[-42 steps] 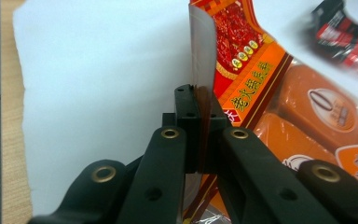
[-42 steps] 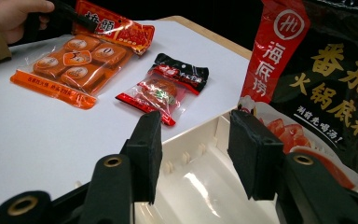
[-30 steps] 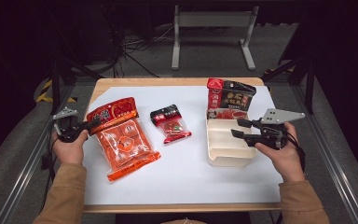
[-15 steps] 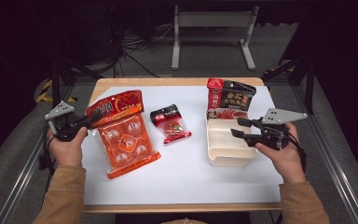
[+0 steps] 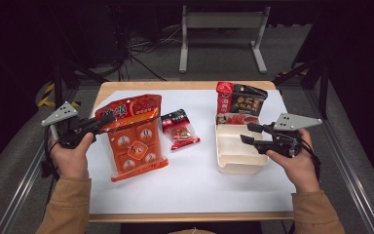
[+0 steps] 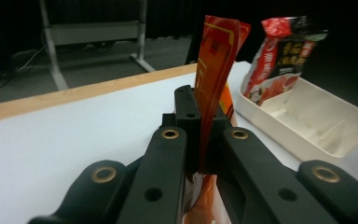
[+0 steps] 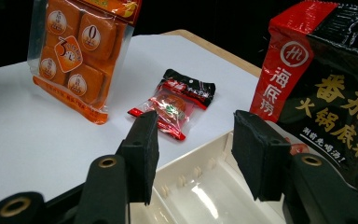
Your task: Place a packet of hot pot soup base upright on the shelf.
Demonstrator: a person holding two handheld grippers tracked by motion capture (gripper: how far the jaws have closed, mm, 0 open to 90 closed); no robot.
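My left gripper is shut on the top edge of a large orange snack packet and holds it raised at the table's left, hanging nearly upright with its lower edge at the white mat. In the left gripper view the jaws pinch the packet's seal. My right gripper hovers open over the white plastic tray at the right, with nothing between its jaws. A red-and-black pouch stands at the tray's far end. A small red packet lies between the two hands.
The white mat covers a wooden table with bare room along its near side. In the right gripper view the tray's wall sits just below the jaws, with the pouch at the right and the small packet beyond. A metal stand is on the floor behind.
My left gripper has risen and drawn the orange packet's top up, so the packet has gone from lying flat to hanging nearly upright. The right hand has stayed over the tray.
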